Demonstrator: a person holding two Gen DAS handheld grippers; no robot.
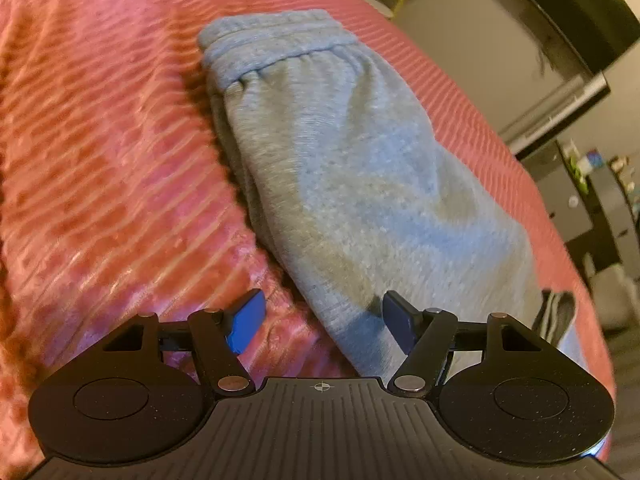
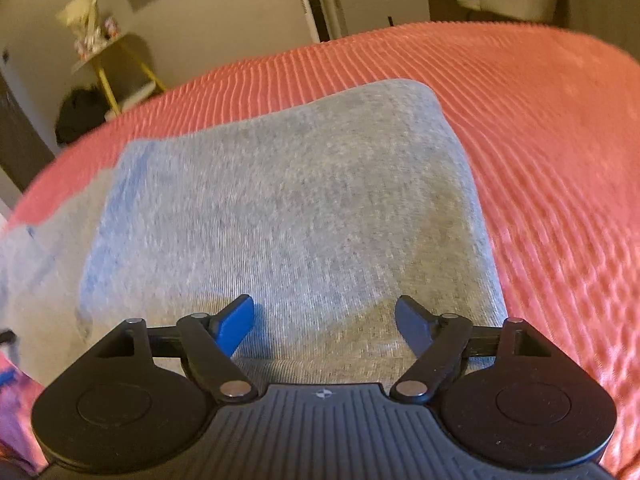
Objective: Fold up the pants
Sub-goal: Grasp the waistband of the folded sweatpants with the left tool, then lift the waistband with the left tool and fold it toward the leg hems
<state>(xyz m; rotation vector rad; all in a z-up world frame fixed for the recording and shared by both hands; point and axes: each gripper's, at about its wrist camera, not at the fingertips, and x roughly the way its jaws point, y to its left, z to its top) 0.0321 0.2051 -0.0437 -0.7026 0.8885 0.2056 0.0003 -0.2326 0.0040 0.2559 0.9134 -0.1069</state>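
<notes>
Grey sweatpants lie folded lengthwise on a pink ribbed bedspread, waistband at the far end. My left gripper is open and empty, hovering over the near end of the pants, its left finger over the bedspread. A dark striped cuff peeks out at the right. In the right wrist view the pants form a folded block on the bedspread. My right gripper is open and empty just above the grey fabric.
The bed edge curves away on the right of the left wrist view, with a dark cabinet beyond. In the right wrist view a yellow-legged stand, a dark bag and a grey cabinet stand beyond the bed.
</notes>
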